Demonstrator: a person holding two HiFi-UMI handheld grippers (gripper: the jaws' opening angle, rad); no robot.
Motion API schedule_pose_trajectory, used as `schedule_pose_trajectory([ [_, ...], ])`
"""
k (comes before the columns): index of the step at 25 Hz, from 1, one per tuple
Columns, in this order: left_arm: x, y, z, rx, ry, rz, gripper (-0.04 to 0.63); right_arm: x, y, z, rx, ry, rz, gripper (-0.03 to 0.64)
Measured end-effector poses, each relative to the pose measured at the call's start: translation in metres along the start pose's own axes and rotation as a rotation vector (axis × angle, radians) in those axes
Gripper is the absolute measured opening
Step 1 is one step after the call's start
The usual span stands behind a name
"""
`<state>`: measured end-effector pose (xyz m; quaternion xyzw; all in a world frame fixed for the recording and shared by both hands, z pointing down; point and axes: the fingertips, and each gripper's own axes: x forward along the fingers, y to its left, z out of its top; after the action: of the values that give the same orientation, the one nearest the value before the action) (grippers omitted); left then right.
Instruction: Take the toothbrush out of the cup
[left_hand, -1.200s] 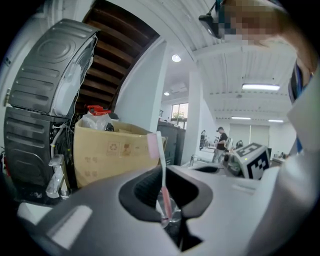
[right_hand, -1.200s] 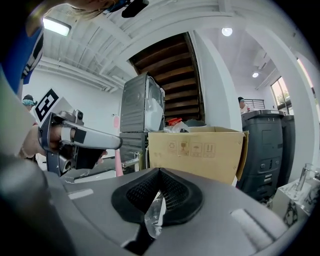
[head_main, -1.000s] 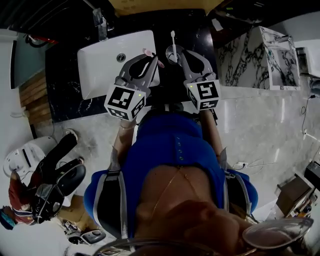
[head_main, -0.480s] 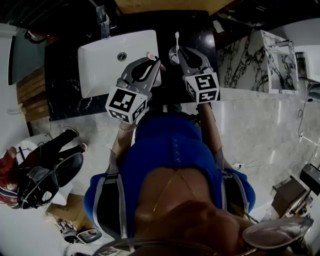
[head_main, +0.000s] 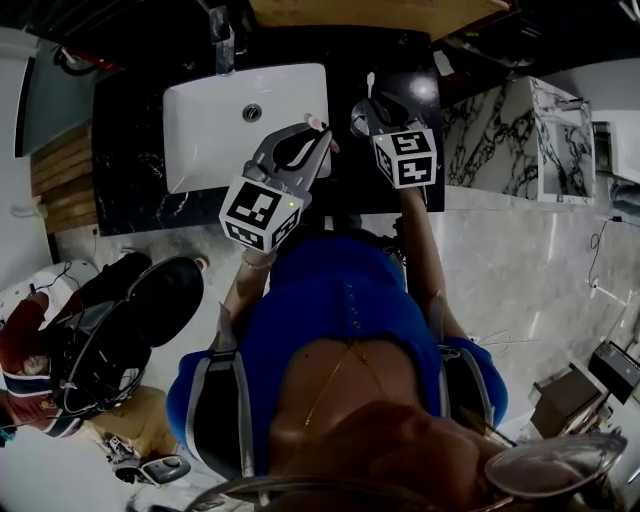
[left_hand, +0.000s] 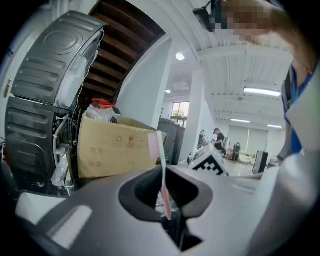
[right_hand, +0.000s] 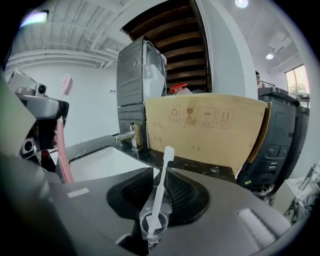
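Both tools have drifted forward over the dark table. Our left tool clamps the pink toothbrush upright, clear of the cup; our right tool squeezes that cup steady, white toothbrush inside.

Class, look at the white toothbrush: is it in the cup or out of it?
In. The right gripper view shows the white toothbrush standing with its lower end inside the clear cup, its head rising above the rim.

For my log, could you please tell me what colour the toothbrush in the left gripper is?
The toothbrush is pink, clearest in the left gripper view.
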<state>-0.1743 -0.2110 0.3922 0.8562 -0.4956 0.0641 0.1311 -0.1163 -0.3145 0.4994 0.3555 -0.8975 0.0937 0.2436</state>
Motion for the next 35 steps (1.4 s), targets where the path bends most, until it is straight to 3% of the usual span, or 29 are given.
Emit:
schedule_pose_trajectory([
  [15,-0.005,0.011,-0.005,-0.01,0.006,0.005,0.018,0.022,-0.007,-0.008,-0.028,0.041,-0.031,0.044],
  [21,-0.002,0.009,-0.004,-0.008,0.003,0.002,0.02,0.002,-0.007,0.008,-0.007,-0.05,-0.012,0.017],
  [29,0.009,-0.003,0.003,0.015,-0.007,-0.024,0.02,-0.057,-0.01,0.047,0.008,-0.247,-0.006,0.014],
  [35,0.015,-0.008,0.005,0.026,-0.008,-0.03,0.018,-0.093,-0.009,0.063,0.01,-0.309,0.005,0.014],
])
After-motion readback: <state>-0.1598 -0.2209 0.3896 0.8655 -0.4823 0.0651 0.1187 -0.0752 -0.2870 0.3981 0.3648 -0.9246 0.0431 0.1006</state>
